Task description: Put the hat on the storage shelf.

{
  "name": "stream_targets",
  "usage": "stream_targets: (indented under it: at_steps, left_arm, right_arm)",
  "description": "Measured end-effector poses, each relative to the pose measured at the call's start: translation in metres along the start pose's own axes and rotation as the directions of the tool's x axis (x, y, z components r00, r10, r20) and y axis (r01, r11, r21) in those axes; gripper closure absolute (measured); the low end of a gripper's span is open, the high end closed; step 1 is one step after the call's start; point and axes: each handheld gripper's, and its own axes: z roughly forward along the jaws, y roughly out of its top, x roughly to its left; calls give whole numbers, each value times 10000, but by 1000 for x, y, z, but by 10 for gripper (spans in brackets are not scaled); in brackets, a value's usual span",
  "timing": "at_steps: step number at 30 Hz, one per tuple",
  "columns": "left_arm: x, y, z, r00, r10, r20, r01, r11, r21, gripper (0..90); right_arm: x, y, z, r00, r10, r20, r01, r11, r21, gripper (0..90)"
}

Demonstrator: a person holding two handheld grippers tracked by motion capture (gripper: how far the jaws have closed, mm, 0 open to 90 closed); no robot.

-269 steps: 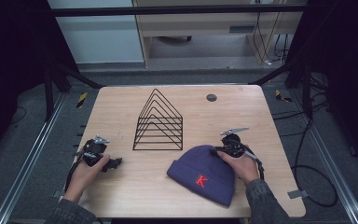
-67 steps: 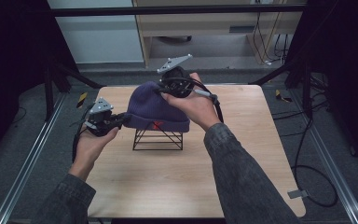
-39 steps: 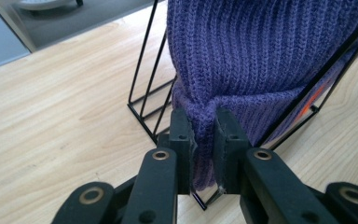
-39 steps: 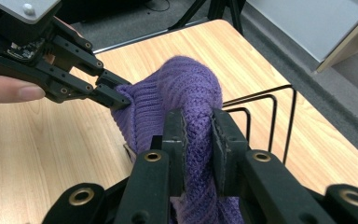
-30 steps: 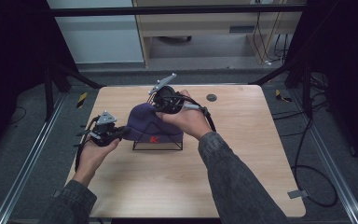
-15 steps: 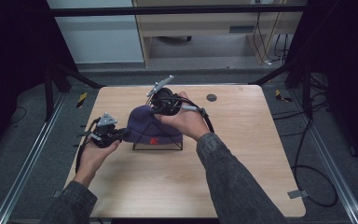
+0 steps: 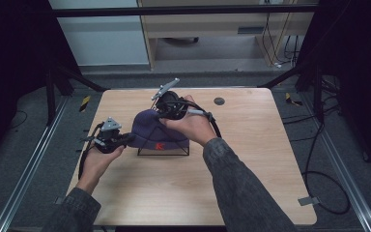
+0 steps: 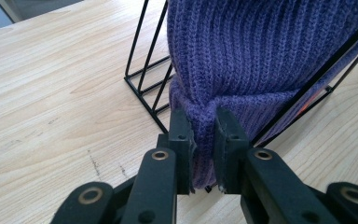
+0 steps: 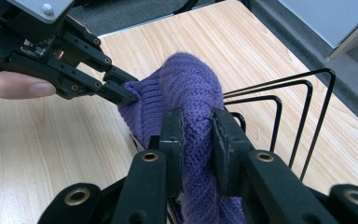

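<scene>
Hat point(image 7: 157, 133) draped over wire rack point(image 7: 163, 151), mostly on. Left gripper point(image 8: 204, 135) pinches brim, right gripper point(image 9: 196, 135) pinches crown. Left: tug down, release.

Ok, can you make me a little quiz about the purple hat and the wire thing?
1. True or false: the purple hat lies flat on the table, away from the wire rack.
2. What does the left gripper pinch? A) the rack's wire B) the hat's folded edge C) nothing
3. Fill in: the right gripper is shut on the ____.

Key
1. False: the hat is draped over the rack.
2. B
3. hat
</scene>
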Motion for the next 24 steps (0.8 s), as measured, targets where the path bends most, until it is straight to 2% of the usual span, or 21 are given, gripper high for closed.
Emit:
stream_targets:
  at_steps: [15, 18, 24]
  left_arm:
    - [1, -5, 4, 10000, -35, 30, 35, 10000, 61, 786]
    - [0, -6, 5, 10000, 76, 26, -76, 9999, 126, 787]
    - [1, -9, 7, 10000, -25, 20, 25, 9998, 175, 785]
  right_arm:
    - [1, 0, 3, 10000, 79, -3, -79, 10000, 12, 723]
    - [1, 1, 2, 9999, 101, 22, -101, 9999, -103, 720]
    - [1, 1, 0, 9999, 131, 2, -131, 9996, -230, 688]
